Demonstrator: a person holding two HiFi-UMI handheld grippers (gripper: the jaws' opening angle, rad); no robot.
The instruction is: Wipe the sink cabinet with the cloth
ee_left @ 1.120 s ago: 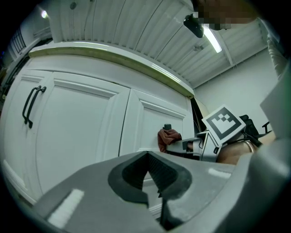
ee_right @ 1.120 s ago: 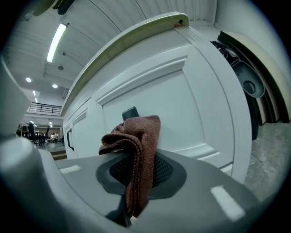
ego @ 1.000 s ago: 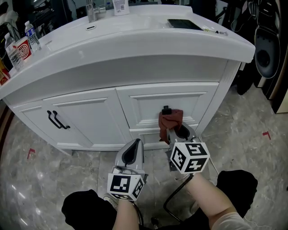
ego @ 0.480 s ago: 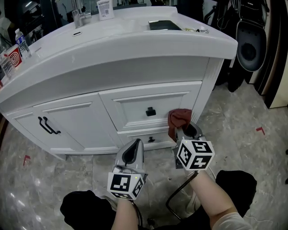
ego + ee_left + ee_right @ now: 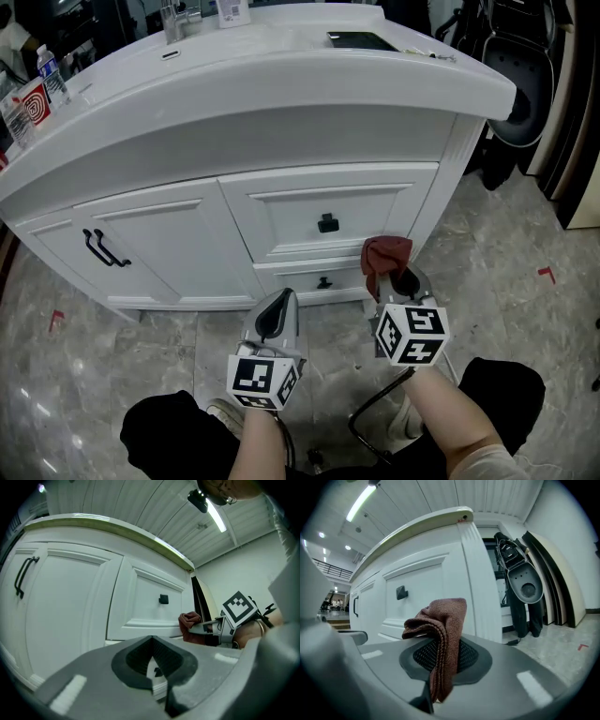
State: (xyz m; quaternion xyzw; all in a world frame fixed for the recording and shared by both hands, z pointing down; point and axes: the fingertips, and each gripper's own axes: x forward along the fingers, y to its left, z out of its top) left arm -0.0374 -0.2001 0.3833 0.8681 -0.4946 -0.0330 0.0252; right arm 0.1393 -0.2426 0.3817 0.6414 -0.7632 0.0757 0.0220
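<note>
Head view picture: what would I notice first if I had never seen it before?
The reddish-brown cloth stands out first, pinched in the right tool close to the lower right corner of the big white sink cabinet. Next comes the left tool, shut and empty, low in front of the cabinet's black drawer knobs.
</note>
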